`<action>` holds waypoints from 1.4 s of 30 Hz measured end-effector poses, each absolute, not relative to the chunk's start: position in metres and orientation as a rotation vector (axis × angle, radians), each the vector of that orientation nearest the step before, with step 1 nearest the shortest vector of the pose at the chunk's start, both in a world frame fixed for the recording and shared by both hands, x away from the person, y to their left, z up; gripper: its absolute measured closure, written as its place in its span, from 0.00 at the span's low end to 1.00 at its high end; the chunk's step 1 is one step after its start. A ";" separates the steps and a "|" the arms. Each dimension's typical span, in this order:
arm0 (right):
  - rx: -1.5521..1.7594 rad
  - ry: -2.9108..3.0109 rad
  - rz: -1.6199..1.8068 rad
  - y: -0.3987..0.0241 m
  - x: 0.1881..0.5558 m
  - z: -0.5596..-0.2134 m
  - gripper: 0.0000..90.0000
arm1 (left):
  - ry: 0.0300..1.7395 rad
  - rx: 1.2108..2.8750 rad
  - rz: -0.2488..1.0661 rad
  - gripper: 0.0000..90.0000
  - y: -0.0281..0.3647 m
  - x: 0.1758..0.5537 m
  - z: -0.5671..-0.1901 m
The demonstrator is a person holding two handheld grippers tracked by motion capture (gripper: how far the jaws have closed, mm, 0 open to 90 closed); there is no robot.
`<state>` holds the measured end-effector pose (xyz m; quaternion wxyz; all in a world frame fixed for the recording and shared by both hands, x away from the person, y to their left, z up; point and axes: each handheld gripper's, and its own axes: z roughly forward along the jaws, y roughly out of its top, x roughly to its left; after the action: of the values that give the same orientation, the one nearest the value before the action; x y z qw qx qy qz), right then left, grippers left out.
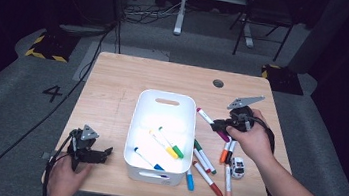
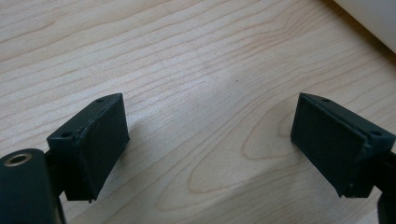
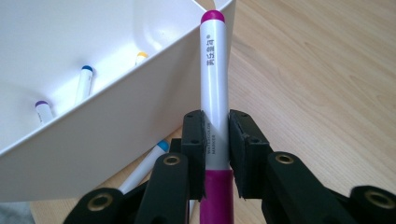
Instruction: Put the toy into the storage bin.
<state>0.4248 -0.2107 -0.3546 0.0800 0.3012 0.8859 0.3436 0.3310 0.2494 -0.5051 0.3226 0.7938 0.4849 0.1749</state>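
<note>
Overhead light falls brightly on the pale wooden table point(image 1: 113, 85), while the room behind lies dark. The white plastic bin point(image 1: 140, 162) glares slightly. Close-up views are soft, with faint shadows under black jaws.

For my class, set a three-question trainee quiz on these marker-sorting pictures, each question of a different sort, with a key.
1. True or false: the right gripper is shut on a magenta-capped marker.
2. Multiple choice: how do the jaws of the left gripper stand? A) shut on a marker B) wide apart with bare wooden table between them C) shut on the toy car.
3. Short answer: in the high view, on which side of the white bin do the loose markers and the small toy car lie?

Key:
1. True.
2. B.
3. On its right side, near the person's right hand.
</note>
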 end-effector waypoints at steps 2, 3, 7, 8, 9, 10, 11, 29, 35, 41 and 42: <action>0.907 2.642 1.039 -0.211 0.423 -0.350 0.85 | 1.274 2.085 0.459 0.13 0.249 0.331 -0.505; 0.890 2.637 1.050 -0.210 0.422 -0.347 0.85 | 1.274 2.085 0.459 0.13 0.249 0.331 -0.505; 0.865 2.641 1.081 -0.205 0.416 -0.338 0.85 | 1.273 2.085 0.461 0.13 0.249 0.331 -0.505; 0.875 2.644 1.078 -0.204 0.414 -0.337 0.85 | 1.274 2.084 0.459 0.13 0.249 0.331 -0.505; 0.849 2.646 1.094 -0.203 0.414 -0.335 0.85 | 1.275 2.085 0.460 0.13 0.249 0.331 -0.505; 0.848 2.654 1.094 -0.201 0.413 -0.334 0.85 | 1.275 2.084 0.460 0.13 0.249 0.331 -0.505; 0.838 2.658 1.110 -0.199 0.412 -0.332 0.85 | 1.275 2.085 0.460 0.13 0.249 0.331 -0.505; 0.688 2.717 1.128 -0.150 0.414 -0.326 0.85 | 1.274 2.085 0.460 0.13 0.249 0.331 -0.505; 0.655 2.725 1.136 -0.135 0.415 -0.328 0.85 | 1.274 2.083 0.459 0.13 0.249 0.331 -0.505; 0.626 2.712 1.164 -0.126 0.416 -0.327 0.85 | 1.276 2.088 0.467 0.13 0.250 0.332 -0.505; 0.620 2.712 1.170 -0.124 0.416 -0.327 0.85 | 1.274 2.086 0.464 0.13 0.250 0.332 -0.505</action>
<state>0.4163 -0.1242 -0.3271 0.0616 0.2050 0.8969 0.3870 0.3318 0.2497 -0.5050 0.3211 0.7940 0.4850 0.1766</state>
